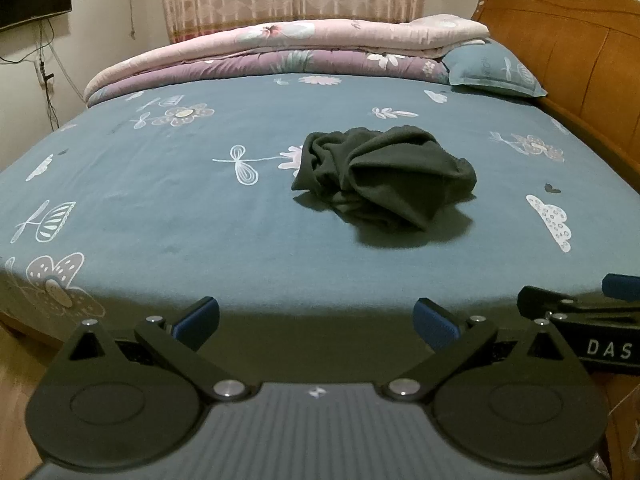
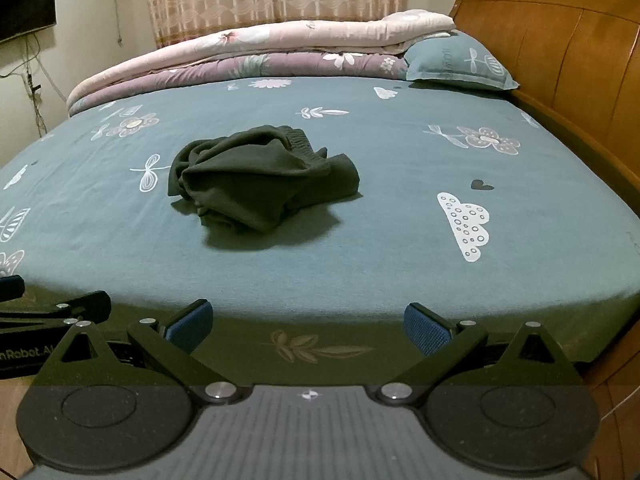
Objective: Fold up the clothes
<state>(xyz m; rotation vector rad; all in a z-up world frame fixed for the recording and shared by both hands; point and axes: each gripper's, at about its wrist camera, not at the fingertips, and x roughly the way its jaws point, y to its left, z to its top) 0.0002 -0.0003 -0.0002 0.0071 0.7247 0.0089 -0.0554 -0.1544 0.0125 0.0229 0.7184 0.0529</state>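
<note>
Both the left tool (image 1: pixel 316 322) and the right tool (image 2: pixel 308 326) hang at the near edge of the bed (image 1: pixel 160 216) with jaws spread wide and nothing between them, well short of the dark green garment (image 1: pixel 384 178) that lies crumpled in a heap near the middle of the blue flowered sheet. Judging by that heap, the garment is unfolded, so the step at hand looks like reaching in, pinching an edge or the ribbed waistband, and spreading it flat. Readable writing is sparse: "DAS" on the neighbouring tool's body in the left view, "nRobot.A" in the right view, and faint, unreadable lettering on the pillow (image 2: pixel 460 62).
</note>
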